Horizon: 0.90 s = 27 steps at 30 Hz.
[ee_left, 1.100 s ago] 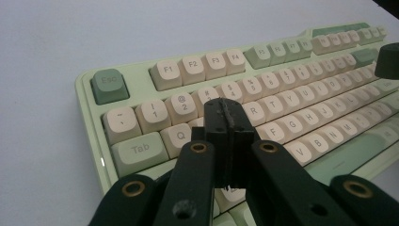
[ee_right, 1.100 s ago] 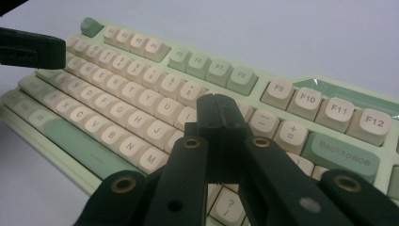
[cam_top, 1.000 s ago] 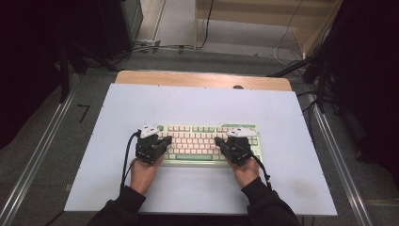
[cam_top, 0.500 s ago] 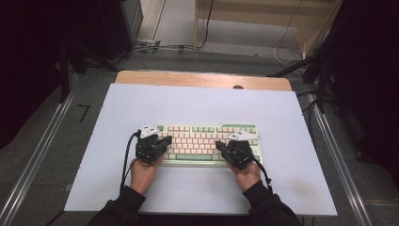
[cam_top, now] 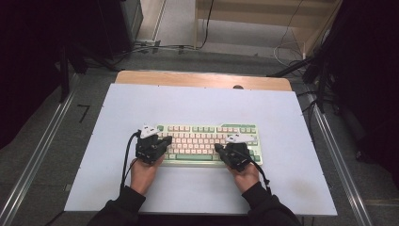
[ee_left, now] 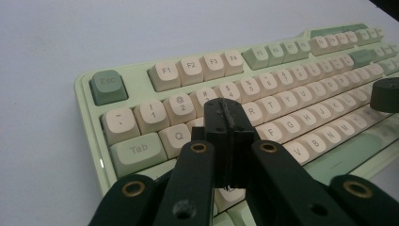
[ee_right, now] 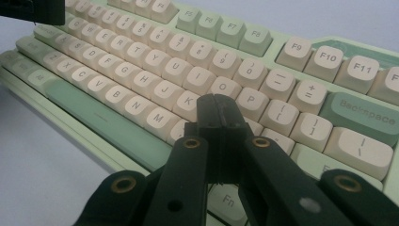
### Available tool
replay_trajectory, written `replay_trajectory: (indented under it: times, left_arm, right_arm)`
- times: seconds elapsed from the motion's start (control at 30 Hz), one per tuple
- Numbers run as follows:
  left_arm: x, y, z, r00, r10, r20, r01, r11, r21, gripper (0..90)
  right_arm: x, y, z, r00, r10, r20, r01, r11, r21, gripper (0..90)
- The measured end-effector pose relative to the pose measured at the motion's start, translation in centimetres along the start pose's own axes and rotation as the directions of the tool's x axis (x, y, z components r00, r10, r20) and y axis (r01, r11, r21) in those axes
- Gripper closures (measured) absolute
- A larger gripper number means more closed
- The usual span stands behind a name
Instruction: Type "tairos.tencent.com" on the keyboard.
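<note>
A mint-green keyboard point(cam_top: 207, 141) with cream and green keys lies in the middle of the white table. My left gripper point(cam_top: 167, 140) hovers over its left end. In the left gripper view the black jaws point(ee_left: 226, 113) are pressed together with nothing between them, tips just above the W and E keys. My right gripper point(cam_top: 217, 147) sits over the right half of the keyboard. In the right gripper view its jaws point(ee_right: 217, 108) are likewise closed and empty, tips near the K and L keys point(ee_right: 188, 101). Whether either tip touches a key, I cannot tell.
The white table top point(cam_top: 197, 103) spreads bare around the keyboard, with a wooden strip point(cam_top: 202, 79) along its far edge. Metal rails point(cam_top: 37, 155) run down both sides. Cables point(cam_top: 155, 47) and dark equipment lie on the floor beyond.
My right gripper has drifted slightly toward the keyboard's near edge. The left gripper has stayed in place.
</note>
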State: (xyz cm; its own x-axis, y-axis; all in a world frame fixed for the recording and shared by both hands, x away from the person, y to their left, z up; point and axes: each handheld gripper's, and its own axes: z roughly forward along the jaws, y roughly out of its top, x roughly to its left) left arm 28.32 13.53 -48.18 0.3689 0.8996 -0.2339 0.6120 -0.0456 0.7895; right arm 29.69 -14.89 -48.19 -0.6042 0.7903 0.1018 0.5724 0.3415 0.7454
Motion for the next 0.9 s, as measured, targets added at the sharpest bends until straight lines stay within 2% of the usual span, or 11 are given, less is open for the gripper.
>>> replay_trajectory:
  times: [0.47,0.67,0.9]
  left_arm:
    - [0.03,0.01,-0.02,1.0000,0.000,0.000,0.000,1.0000,-0.001,90.0]
    - [0.05,0.00,-0.01,1.0000,-0.002,0.000,0.002,1.0000,0.000,90.0]
    - [0.09,0.04,-0.08,1.0000,-0.004,-0.001,0.004,1.0000,-0.004,90.0]
  right_arm:
    - [0.01,-0.27,0.22,1.0000,-0.001,0.004,0.001,1.000,0.016,88.0]
    - [0.19,-0.61,0.57,0.9997,-0.019,0.014,0.018,1.000,0.025,88.1]
    - [0.13,-0.48,0.34,0.9999,-0.010,0.010,0.010,1.000,0.015,88.0]
